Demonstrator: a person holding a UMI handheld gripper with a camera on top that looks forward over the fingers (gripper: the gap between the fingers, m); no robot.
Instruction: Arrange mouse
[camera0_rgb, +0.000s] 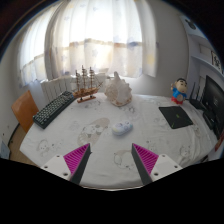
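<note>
Currently, gripper view | gripper (111, 160) empty, pink fingers apart | mouse (122, 127) on white table (60, 135), ahead of fingers, between keyboard (53, 108) and black pad (176, 117) | likely light, rigid, smooth shell; pinch its flanks mid-body.

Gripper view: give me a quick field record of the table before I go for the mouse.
mouse: pale mouse on the white table, beyond the fingers, untouched
gripper: gripper open, nothing between the fingers
keyboard: black keyboard at the table's left side
mouse mat: black mat to the right, bare
back of table: model ship, white shell-like ornament, figurine
</note>
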